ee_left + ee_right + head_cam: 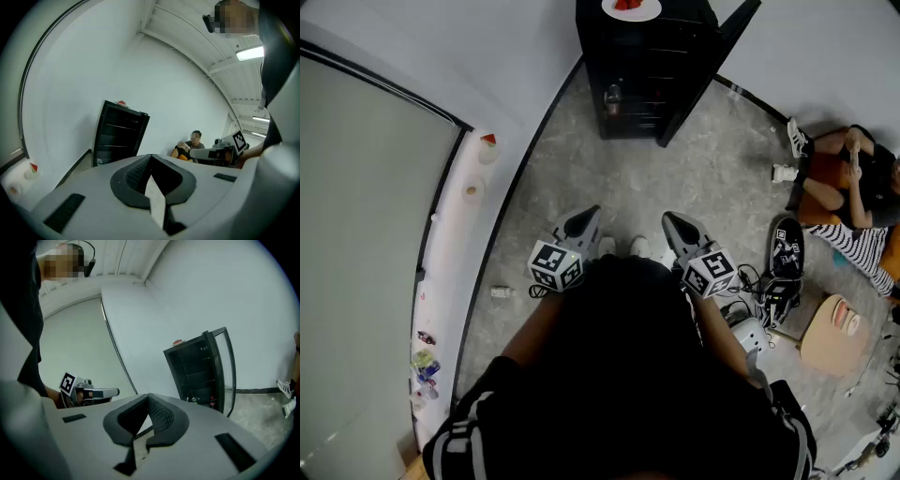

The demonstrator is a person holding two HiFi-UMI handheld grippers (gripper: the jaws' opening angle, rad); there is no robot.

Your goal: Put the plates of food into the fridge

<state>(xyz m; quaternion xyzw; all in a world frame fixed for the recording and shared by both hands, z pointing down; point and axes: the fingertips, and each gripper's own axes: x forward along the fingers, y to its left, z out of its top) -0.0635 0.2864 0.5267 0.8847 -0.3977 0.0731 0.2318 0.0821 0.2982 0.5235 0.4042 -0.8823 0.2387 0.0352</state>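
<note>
- My left tool (584,221) and right tool (673,225) are each pressed together with nothing pinched, side by side above the floor (609,178).
- The black fridge (642,84) stands ahead, its door (712,66) swung open.
- A plate (631,7) of red food sits on top of the fridge.
- A person (853,197) sits on the floor to the right.

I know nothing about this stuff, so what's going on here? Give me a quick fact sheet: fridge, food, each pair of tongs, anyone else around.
Fridge: black, on the floor by the wall, ahead of the person
Door: swung open
Plate: something red on it, sitting on top of the fridge, not inside
Left tongs: shut, holding nothing
Right tongs: shut, holding nothing
Bystander: sitting on the floor at the right
</note>
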